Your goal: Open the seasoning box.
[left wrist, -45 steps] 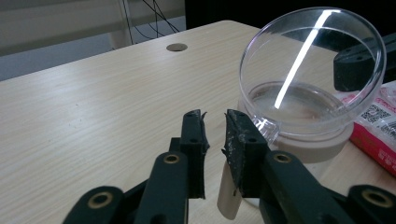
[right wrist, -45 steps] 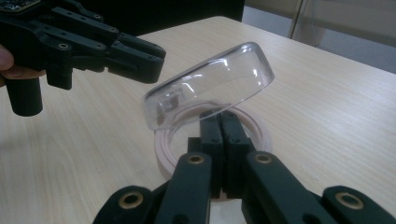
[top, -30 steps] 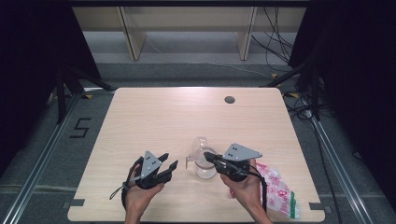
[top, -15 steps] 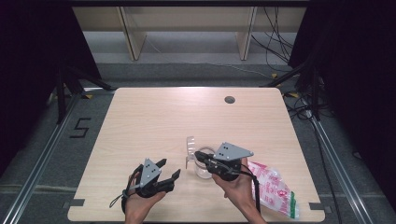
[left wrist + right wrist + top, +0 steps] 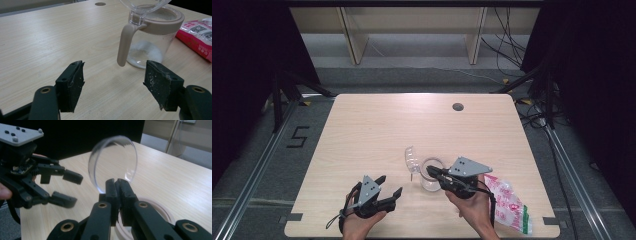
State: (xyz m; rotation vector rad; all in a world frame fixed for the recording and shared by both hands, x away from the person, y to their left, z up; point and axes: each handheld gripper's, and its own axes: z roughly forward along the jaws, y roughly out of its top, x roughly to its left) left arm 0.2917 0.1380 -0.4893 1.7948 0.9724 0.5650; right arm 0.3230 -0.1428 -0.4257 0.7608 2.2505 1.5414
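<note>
A clear jar with a beige rim and handle stands near the table's front, a little white residue at its bottom. Its round clear lid is swung up on the handle side and leans left. My right gripper reaches over the jar's mouth, shut on the lid's edge. My left gripper hovers open just left of the jar, with the handle straight ahead between its jaws. The right gripper view shows the left gripper open beyond the lid.
A pink and white packet lies flat at the table's front right, beside my right hand. A round cable hole sits at the far side of the wooden table. Shelving stands beyond it.
The lid has swung further left and open in my right gripper. My left gripper has drawn back a little toward the near edge, still open.
</note>
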